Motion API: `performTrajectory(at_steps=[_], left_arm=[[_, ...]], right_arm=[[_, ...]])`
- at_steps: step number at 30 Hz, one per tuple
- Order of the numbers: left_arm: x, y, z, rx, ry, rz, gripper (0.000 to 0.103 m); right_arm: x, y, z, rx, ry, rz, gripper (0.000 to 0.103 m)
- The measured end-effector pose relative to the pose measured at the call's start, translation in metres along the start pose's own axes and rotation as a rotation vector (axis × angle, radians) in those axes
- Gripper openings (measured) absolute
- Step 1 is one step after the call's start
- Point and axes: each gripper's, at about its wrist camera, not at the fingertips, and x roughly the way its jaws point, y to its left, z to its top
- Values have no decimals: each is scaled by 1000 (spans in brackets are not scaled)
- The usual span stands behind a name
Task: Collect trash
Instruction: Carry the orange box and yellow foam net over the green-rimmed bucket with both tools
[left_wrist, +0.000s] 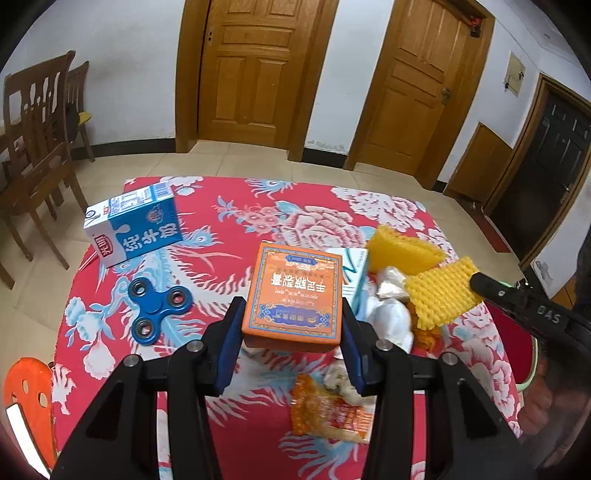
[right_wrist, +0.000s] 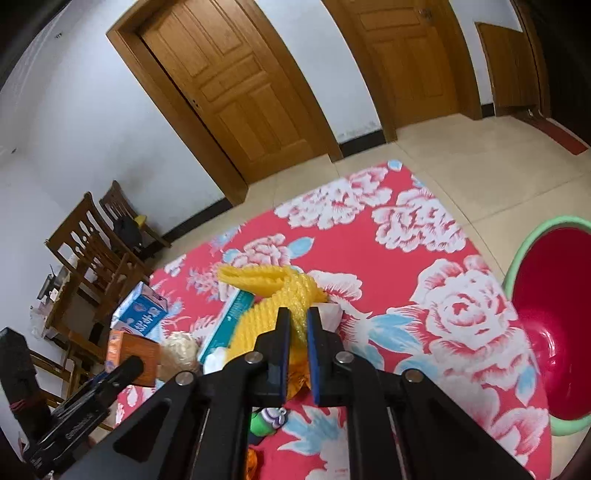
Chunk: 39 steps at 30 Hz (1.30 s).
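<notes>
Over a table draped in a red flowered cloth (left_wrist: 236, 206), the left gripper (left_wrist: 291, 325) clamps an orange box (left_wrist: 295, 295) between its blue pads, holding it above the litter. The right gripper (right_wrist: 297, 325) is closed on a yellow foam net (right_wrist: 291, 295) lifted from the heap of wrappers beside a teal carton (right_wrist: 229, 325). A red basin (right_wrist: 554, 314) with a green rim waits off the table's edge, while a blue milk carton (left_wrist: 136, 225) and a blue spinner (left_wrist: 157, 306) lie apart on the cloth.

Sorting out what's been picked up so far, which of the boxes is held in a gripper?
The orange box, clamped in the left gripper. The blue-and-white milk carton lies untouched on the cloth.
</notes>
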Motion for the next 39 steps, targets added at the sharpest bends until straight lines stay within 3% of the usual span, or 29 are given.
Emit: performTrajectory(at_steps=[18, 39], left_arm=[[-11, -68, -6, 101, 1, -63, 48], [14, -186, -18, 290, 38, -170, 48]], right_arm=[[-106, -34, -6, 13, -190, -56, 10], [-158, -125, -21, 141, -274, -218, 10]])
